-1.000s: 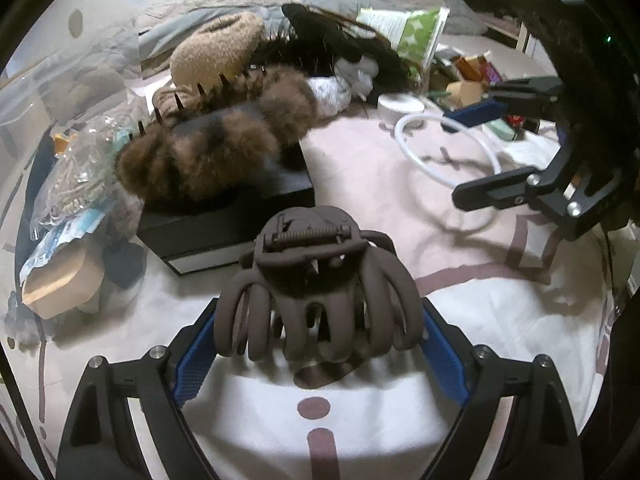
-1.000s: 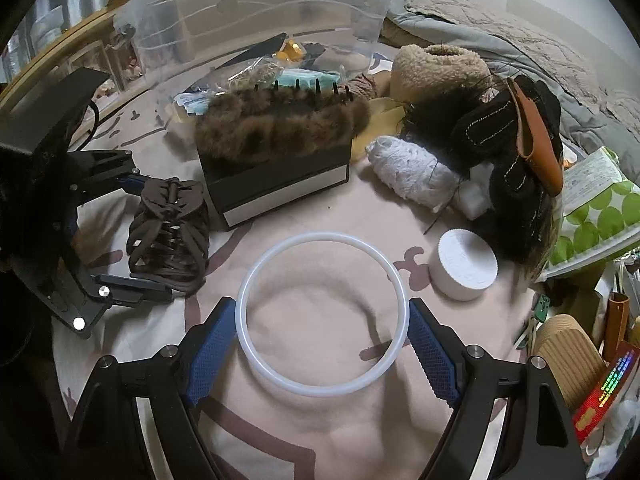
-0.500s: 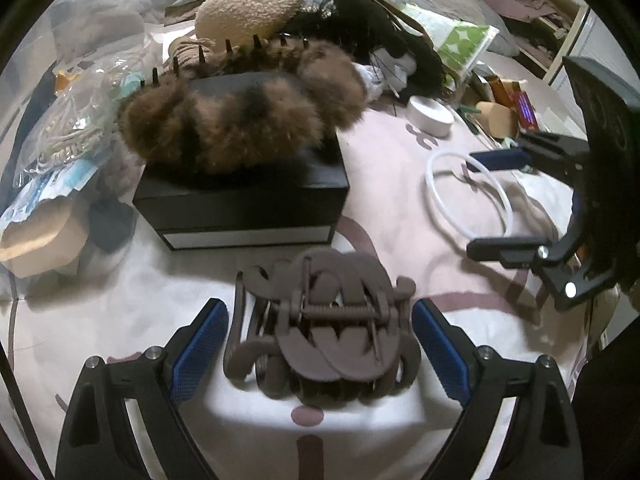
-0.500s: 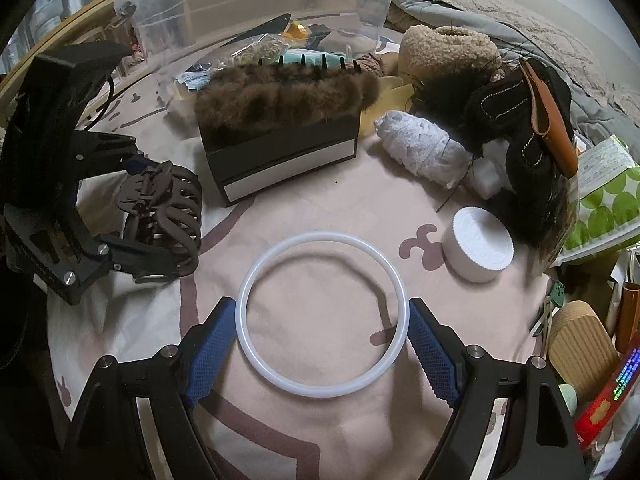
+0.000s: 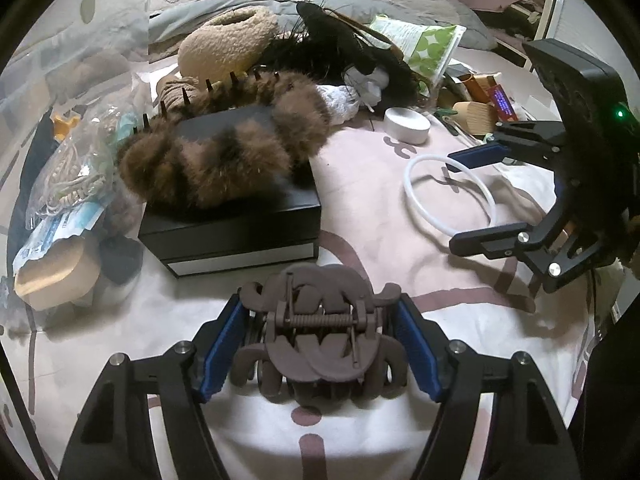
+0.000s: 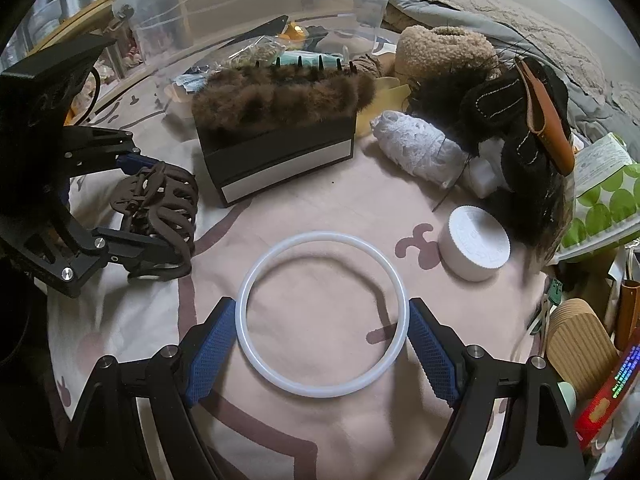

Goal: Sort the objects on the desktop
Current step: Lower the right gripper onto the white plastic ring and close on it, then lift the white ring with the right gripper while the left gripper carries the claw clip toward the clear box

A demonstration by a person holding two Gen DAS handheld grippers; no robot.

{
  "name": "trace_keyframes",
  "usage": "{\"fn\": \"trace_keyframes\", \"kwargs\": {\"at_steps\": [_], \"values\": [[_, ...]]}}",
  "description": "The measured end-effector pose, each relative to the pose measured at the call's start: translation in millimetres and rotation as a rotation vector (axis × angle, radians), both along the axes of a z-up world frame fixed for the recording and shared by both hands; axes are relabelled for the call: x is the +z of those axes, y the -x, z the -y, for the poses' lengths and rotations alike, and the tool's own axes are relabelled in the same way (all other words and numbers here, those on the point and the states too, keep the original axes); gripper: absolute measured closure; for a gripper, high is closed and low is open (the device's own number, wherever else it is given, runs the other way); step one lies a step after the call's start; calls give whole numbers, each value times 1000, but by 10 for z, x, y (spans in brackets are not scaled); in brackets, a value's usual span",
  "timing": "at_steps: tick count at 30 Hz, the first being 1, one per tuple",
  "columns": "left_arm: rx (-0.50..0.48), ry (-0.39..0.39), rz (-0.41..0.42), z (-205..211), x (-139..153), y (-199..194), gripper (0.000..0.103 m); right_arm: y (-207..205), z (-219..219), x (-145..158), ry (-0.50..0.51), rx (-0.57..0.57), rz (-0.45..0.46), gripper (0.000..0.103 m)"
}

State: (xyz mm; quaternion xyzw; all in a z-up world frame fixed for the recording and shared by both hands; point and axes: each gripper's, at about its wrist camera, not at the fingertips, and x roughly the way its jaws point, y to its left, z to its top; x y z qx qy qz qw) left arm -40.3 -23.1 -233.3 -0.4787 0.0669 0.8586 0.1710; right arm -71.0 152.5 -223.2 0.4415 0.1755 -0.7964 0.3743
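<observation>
Left tool (image 5: 320, 344) just closed on brown claw clip (image 5: 320, 344); black box (image 5: 236, 220) just behind.

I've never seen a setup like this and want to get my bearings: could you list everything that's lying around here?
hair clip: 1, brown, between the left claw's pads, on the sheet
ring: 1, white, flat on the sheet between the right claw's pads
box: 1, black with a silver band, behind the clip
furry hair claw: 1, brown, on top of the box
round jar: 1, white, right of the ring
storage bin: 1, clear, at the back
fleece slipper: 1, beige, beside the bin
left claw: 1, black with blue pads, just closed in on the clip
right claw: 1, black with blue pads, open around the ring
</observation>
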Motion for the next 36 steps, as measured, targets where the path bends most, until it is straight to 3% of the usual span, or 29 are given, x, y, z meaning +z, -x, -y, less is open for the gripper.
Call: {"fn": "trace_keyframes", "kwargs": {"at_steps": [16,36], "values": [[0,-11,-54,5,289,-105,30,42,-72,280,38,-23,-57,18],[0,-1,-279,-238,1296,-212,29,123,-240,1120,167,-170,-202,18]]}}
